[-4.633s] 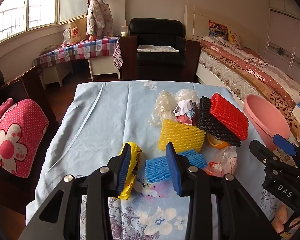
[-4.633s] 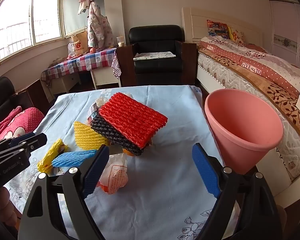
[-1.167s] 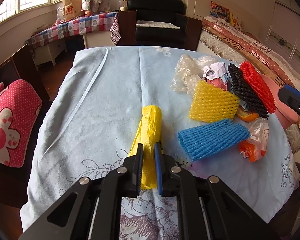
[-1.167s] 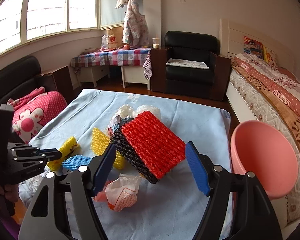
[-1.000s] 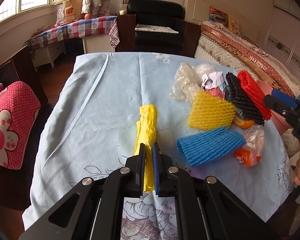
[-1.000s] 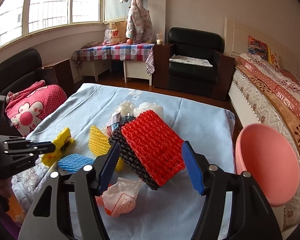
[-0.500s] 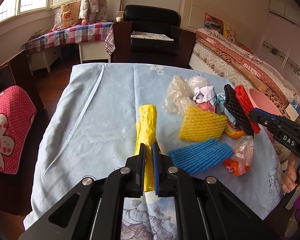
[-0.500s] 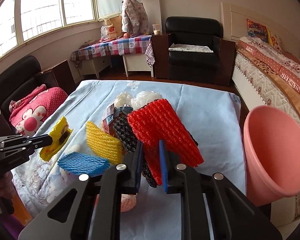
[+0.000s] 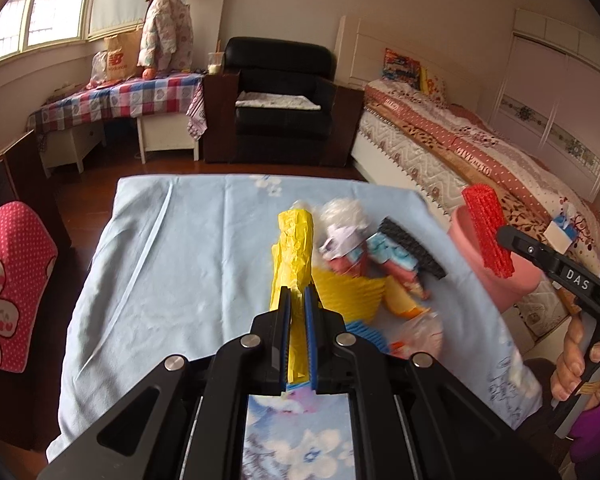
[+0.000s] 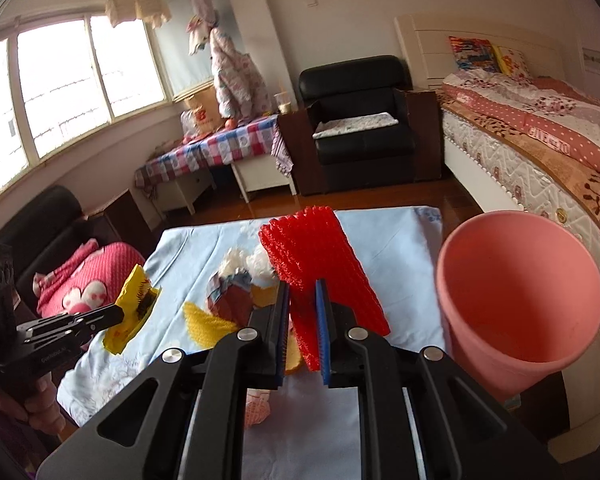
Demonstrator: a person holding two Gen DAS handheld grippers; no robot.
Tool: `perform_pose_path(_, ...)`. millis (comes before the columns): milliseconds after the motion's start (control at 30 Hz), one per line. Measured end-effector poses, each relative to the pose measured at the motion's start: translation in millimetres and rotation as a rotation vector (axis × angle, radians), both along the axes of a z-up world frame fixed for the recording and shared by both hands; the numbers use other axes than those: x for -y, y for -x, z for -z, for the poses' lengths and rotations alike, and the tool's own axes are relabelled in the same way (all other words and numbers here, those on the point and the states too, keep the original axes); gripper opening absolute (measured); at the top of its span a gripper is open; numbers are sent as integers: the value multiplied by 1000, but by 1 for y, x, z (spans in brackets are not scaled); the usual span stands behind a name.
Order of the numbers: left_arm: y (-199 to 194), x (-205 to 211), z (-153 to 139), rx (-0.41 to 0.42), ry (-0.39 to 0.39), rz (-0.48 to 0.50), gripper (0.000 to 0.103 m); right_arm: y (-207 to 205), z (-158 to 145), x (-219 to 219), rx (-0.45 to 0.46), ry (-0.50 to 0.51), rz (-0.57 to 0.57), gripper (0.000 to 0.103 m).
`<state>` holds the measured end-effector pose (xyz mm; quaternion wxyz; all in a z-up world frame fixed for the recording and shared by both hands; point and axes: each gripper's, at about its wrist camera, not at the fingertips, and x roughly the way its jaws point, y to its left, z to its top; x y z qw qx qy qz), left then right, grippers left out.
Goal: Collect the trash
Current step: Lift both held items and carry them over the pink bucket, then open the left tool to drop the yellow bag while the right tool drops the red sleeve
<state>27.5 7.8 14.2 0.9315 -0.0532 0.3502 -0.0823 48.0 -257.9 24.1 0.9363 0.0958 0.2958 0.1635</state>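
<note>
1. Left wrist view: the left gripper (image 9: 297, 300) is clamped on a yellow wrapper (image 9: 293, 248), held above the blue tablecloth (image 9: 172, 264).
2. Right wrist view: the right gripper (image 10: 302, 296) pinches a red foam net (image 10: 316, 268), raised beside the pink bin (image 10: 520, 296).
3. A yellow foam net (image 9: 350, 294), a black foam net (image 9: 412, 248) and crumpled plastic (image 9: 342, 212) lie heaped on the cloth.

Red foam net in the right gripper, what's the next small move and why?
Probably carry the red foam net rightward over the pink bin and release. The right gripper is shut on it, lifted off the table, and the bin's open mouth sits just to its right.
</note>
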Motion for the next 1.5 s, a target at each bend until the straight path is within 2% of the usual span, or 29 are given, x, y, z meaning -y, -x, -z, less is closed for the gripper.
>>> perform_pose_path(267, -13, 58, -41, 51, 72, 122, 6, 6, -15, 69, -9, -68, 155, 13)
perform_pose_path(467, -31, 126, -61, 55, 115, 239, 6, 4, -23, 111, -19, -84, 251, 13)
perform_pose_path(567, -37, 164, -63, 64, 113, 298, 6, 3, -23, 132, -27, -113, 291, 13)
perform_pose_path(833, -73, 250, -22, -22, 81, 365, 6, -16, 18, 159, -125, -178, 352, 13)
perform_pose_path(1067, -93, 284, 10, -51, 54, 389, 6, -30, 51, 176, -183, -217, 386, 13)
perform_pose_path(1300, -121, 310, 40, -115, 39, 384, 7, -41, 62, 180, -192, -190, 406, 14)
perform_pose_path(1400, -125, 313, 49, -118, 24, 372, 14, -44, 66, 179, -203, -171, 410, 18)
perform_pose_path(1500, -123, 312, 48, -100, 14, 375, 39, -45, 69, 178, -210, -160, 412, 27)
